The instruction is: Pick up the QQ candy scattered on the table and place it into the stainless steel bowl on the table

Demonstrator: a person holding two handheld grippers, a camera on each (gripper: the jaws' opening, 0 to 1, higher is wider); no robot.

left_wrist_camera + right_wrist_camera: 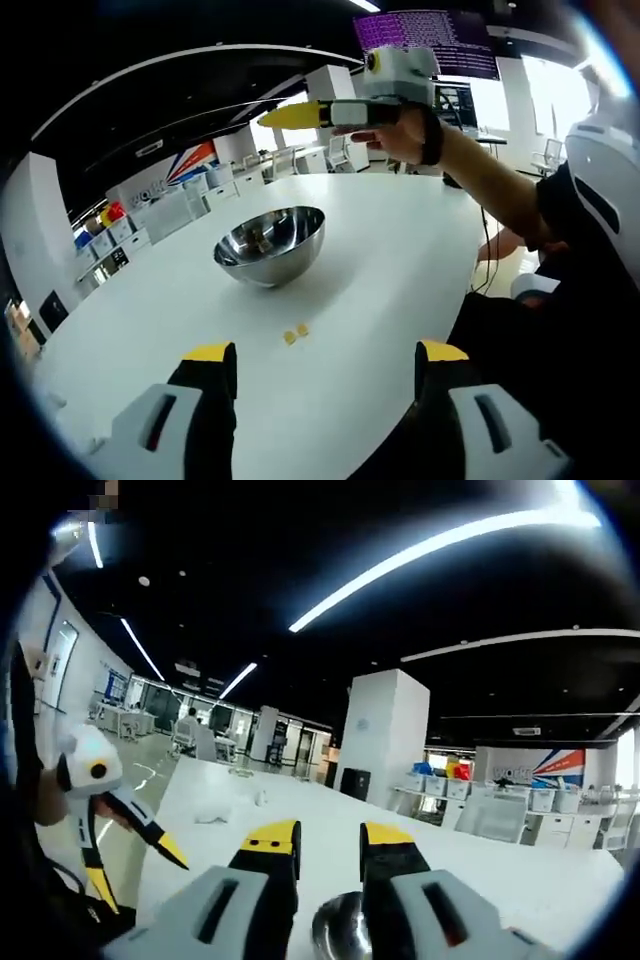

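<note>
Some QQ candy [262, 238] lies in the bowl [270, 244]; two pieces [296, 333] remain on the table [380, 260]; both tools [325, 365] [329, 845] gape empty.

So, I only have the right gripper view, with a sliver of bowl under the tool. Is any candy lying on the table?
Observer: Yes. The left gripper view shows two candies side by side on the table.
Operator: Are they touching the bowl?
Observer: No. They lie apart from the bowl, between it and the left tool.
Operator: Is that tool ready for them?
Observer: Its jaws are wide open and empty, with the candies just ahead of the tips.
Operator: Anything in the bowl?
Observer: A few small pieces seem to sit at the bottom, but they are too small to be sure.
</note>
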